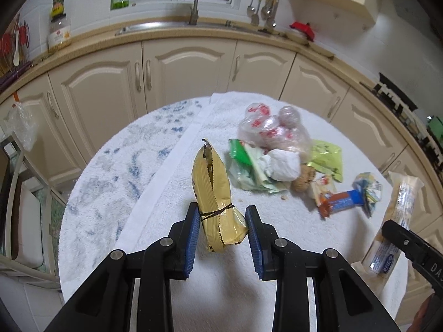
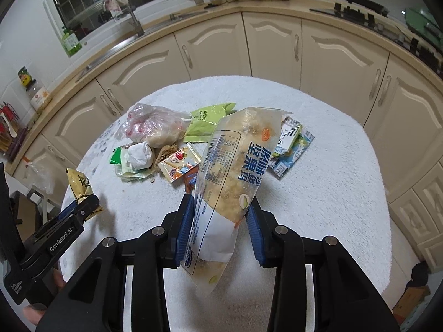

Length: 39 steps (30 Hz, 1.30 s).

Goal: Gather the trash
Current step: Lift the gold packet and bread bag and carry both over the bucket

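Observation:
My left gripper (image 1: 223,221) is shut on a gold snack bag (image 1: 214,193) tied with a dark band, and holds it above the white towel (image 1: 155,207). My right gripper (image 2: 220,213) is shut on a clear nut-bar wrapper with blue print (image 2: 232,166) and holds it up off the table. That wrapper also shows at the right edge of the left wrist view (image 1: 398,210). A pile of trash lies beyond: a crumpled clear plastic bag (image 1: 272,130), a white paper wad (image 1: 285,164), green wrappers (image 1: 326,159), an orange-blue wrapper (image 1: 340,199).
The round table's edge (image 2: 382,193) drops off to the right. Cream kitchen cabinets (image 1: 182,72) curve behind the table. A flattened carton (image 2: 290,144) lies behind the held wrapper. A chair or rack (image 1: 25,207) stands left of the table.

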### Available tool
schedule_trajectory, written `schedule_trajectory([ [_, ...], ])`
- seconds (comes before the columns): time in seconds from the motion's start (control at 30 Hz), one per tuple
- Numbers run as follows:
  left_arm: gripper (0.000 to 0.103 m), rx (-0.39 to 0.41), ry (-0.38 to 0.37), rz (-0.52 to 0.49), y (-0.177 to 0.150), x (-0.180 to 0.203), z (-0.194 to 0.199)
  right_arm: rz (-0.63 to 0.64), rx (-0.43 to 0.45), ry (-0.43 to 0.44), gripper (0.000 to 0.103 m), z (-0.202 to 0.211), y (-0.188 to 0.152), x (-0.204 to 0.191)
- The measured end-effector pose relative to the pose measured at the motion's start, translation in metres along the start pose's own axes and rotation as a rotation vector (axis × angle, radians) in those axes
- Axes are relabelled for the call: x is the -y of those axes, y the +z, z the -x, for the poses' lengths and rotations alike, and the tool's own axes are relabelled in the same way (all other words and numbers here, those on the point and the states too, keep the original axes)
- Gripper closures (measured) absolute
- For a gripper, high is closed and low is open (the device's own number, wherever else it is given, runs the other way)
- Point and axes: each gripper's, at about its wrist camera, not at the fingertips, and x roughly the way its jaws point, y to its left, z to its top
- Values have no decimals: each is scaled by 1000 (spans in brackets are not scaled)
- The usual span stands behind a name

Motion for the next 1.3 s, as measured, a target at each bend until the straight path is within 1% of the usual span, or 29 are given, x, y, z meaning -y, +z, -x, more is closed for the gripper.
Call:
schedule_trajectory([
  [0.23, 74, 39, -31, -65, -18, 21, 31, -15, 33, -8, 65, 30, -14, 12],
  [0.37, 74, 73, -30, -117, -29, 39, 49, -25, 38, -13, 65, 44, -22, 24],
  [0.47, 74, 81, -60, -153, -39, 55, 63, -44, 31, -8, 65, 52, -30, 34],
  [0.6, 74, 99, -85, -193, -51, 79, 79, -55, 52, -43, 65, 67, -43, 47],
  [0.73, 74, 91, -126, -235, -65, 106, 92, -98, 59, -50, 65, 83, -57, 70],
  [0.8, 74, 100, -142, -259, -73, 121, 99, -121, 70, -57, 65, 93, -65, 83],
  [1.0, 74, 98, -198, -318, -97, 163, 114, -200, 79, -91, 65, 115, -91, 124],
  [1.23, 74, 73, -267, -404, -128, 212, 120, -300, 85, -137, 65, 137, -124, 174],
  [1.3, 74, 66, -282, -423, -132, 223, 118, -323, 85, -148, 65, 142, -132, 186],
])
